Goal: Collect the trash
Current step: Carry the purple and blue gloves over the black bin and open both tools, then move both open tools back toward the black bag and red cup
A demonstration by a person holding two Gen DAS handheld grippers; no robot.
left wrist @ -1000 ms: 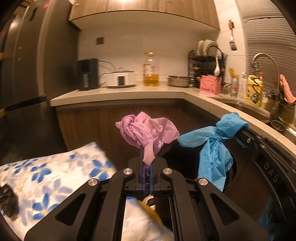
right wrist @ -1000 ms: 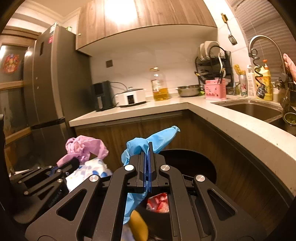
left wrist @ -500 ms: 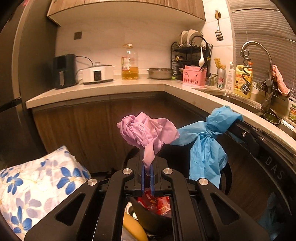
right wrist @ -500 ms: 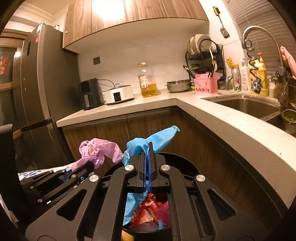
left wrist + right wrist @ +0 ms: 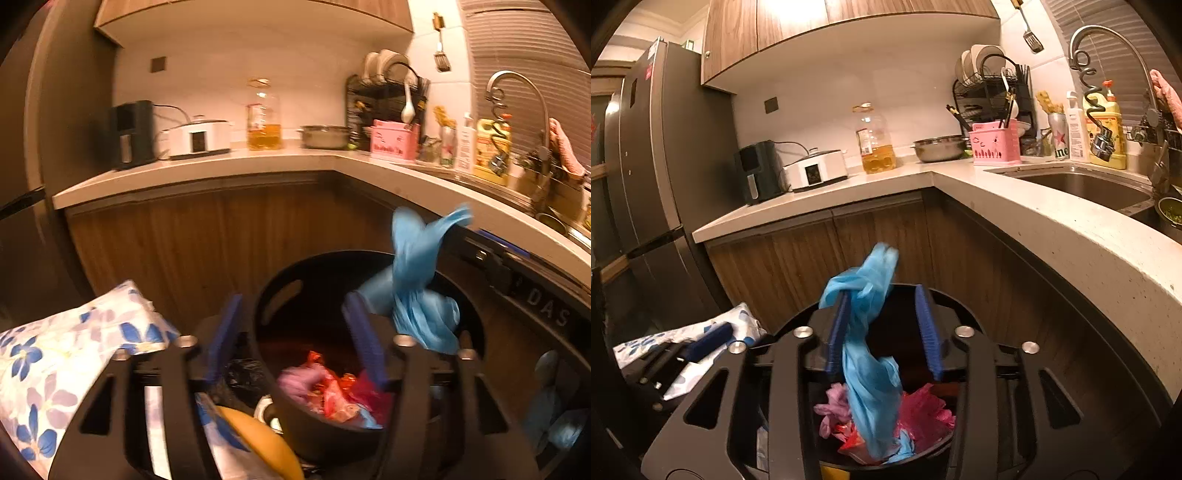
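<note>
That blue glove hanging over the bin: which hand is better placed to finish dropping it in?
Right. The blue glove hangs between the right gripper's opening jaws, draped on one pad, above the bin. The left gripper is empty.

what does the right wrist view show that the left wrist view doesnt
Only the right wrist view: the sink basin, the fridge, and the blue glove hanging between the opening right gripper jaws, draped on the left pad.

Only the left wrist view: a yellow item beside the bin, and nothing between the opening left gripper jaws.

Both: the black bin, the pink glove in it, the oil bottle.
</note>
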